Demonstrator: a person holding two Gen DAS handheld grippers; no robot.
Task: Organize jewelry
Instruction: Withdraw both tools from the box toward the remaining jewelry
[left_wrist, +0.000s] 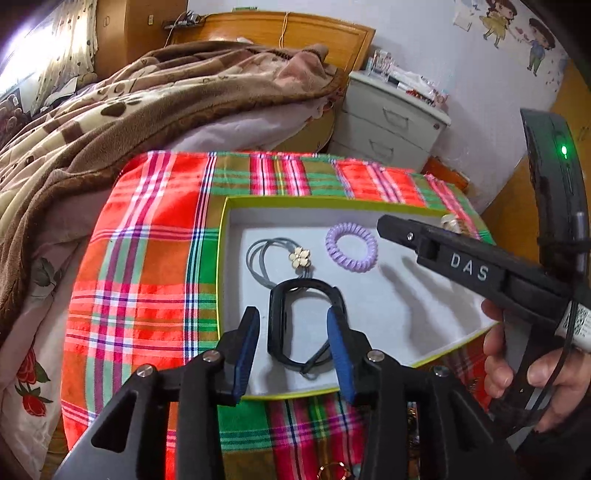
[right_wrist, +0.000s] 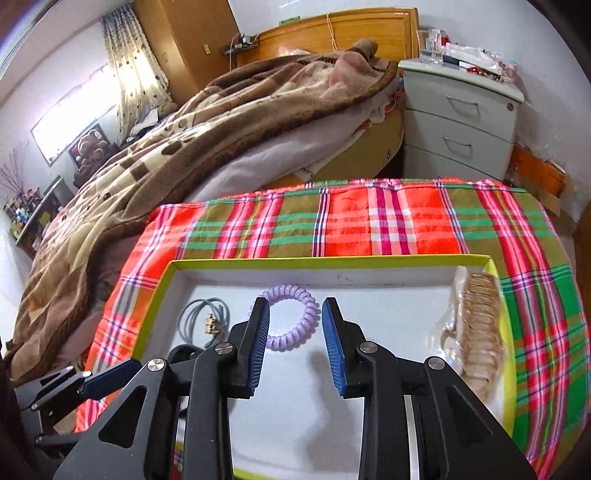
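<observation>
A shallow white box with a yellow-green rim (left_wrist: 222, 236) (right_wrist: 155, 295) lies on a plaid cloth. In it are a purple spiral hair tie (left_wrist: 351, 247) (right_wrist: 295, 317), a grey cord with a cream flower charm (left_wrist: 300, 256) (right_wrist: 207, 314), a black wristband (left_wrist: 295, 325) and a gold link bracelet in a clear bag (right_wrist: 480, 325). My left gripper (left_wrist: 291, 317) is open, its fingers either side of the black wristband. My right gripper (right_wrist: 295, 314) is open and empty over the box, near the purple tie; it also shows in the left wrist view (left_wrist: 391, 225).
The plaid cloth (left_wrist: 147, 258) (right_wrist: 388, 221) covers a small table. A bed with a brown blanket (left_wrist: 129, 103) (right_wrist: 184, 129) lies behind and to the left. A white bedside drawer unit (left_wrist: 388, 118) (right_wrist: 458, 122) stands behind. A gold ring (left_wrist: 334, 470) lies near the cloth's front edge.
</observation>
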